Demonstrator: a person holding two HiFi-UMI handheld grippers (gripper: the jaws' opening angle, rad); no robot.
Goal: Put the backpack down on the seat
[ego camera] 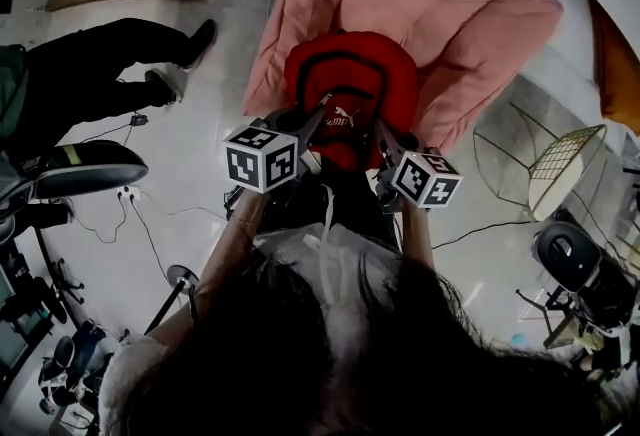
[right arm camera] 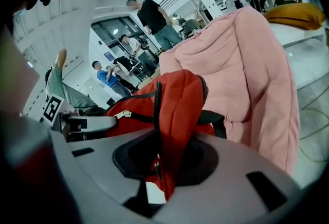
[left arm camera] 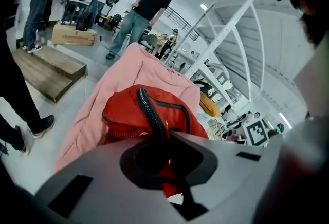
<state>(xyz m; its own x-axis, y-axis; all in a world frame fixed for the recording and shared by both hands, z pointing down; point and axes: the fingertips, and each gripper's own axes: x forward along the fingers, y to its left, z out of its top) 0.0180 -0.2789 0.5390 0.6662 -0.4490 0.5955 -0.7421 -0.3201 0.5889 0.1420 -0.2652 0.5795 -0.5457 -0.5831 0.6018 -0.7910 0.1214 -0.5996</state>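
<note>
The left hand-held gripper [ego camera: 300, 129] was clamped tight on the near edge of a red fabric backpack with black zips [ego camera: 350, 84], its jaws pinching the cloth beside a zip. The right hand-held gripper [ego camera: 388, 146] was likewise closed on a fold of the same bag at its other side, red cloth squeezed between the jaws. Held between the two, the backpack hung upright over the front part of a pink padded fabric seat [ego camera: 450, 14]; whether its base touched the cushion could not be told. A bystander's black-trousered leg [ego camera: 100, 74] stretched across the pale floor at the left, and a yellow wire-mesh chair [ego camera: 565, 164] stood at the right, well apart from the seat.
</note>
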